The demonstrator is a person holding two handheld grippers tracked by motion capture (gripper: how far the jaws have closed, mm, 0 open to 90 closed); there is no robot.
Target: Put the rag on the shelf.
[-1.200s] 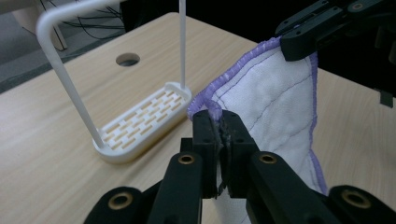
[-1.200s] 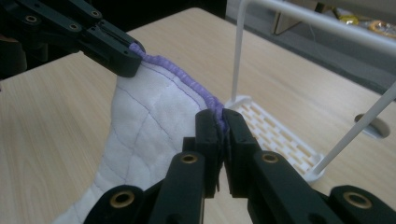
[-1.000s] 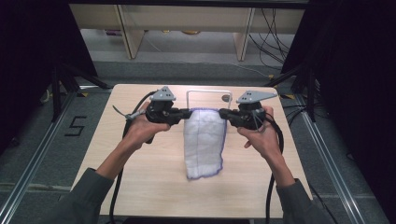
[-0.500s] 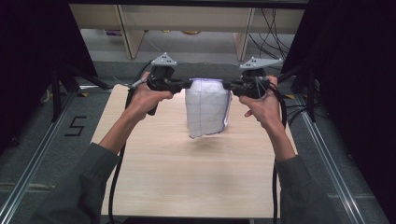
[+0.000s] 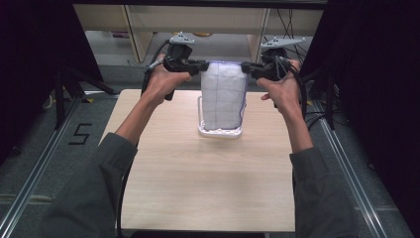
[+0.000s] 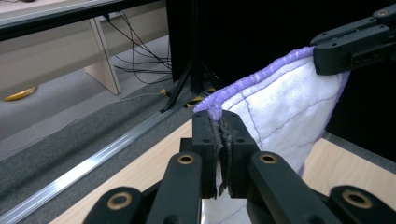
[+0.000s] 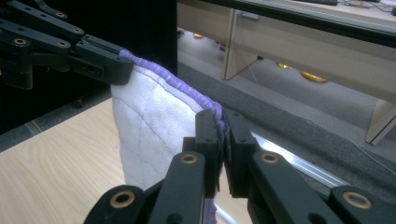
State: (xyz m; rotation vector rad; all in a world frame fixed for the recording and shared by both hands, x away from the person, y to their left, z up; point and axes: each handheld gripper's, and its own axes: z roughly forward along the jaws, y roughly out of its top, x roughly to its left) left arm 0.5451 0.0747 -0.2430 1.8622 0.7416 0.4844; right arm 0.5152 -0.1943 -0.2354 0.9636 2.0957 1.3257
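Note:
A white quilted cloth with a purple edge hangs stretched between my two grippers, high over the far part of the table. My left gripper is shut on its upper left corner, and my right gripper is shut on its upper right corner. In the left gripper view the jaws pinch the purple hem of the cloth, with the other gripper at the top right. In the right gripper view the jaws clamp the cloth. The cloth's lower edge hangs at a white rack.
The wooden table has bare board toward the person. The white rack with a thin metal rail stands at the far middle. Black frame posts and cables stand left and right. Beyond the table are grey floor and light wooden furniture.
Both grippers have lifted the cloth off the table and carried it away from the person. It now hangs upright over the white rack instead of lying on the board.

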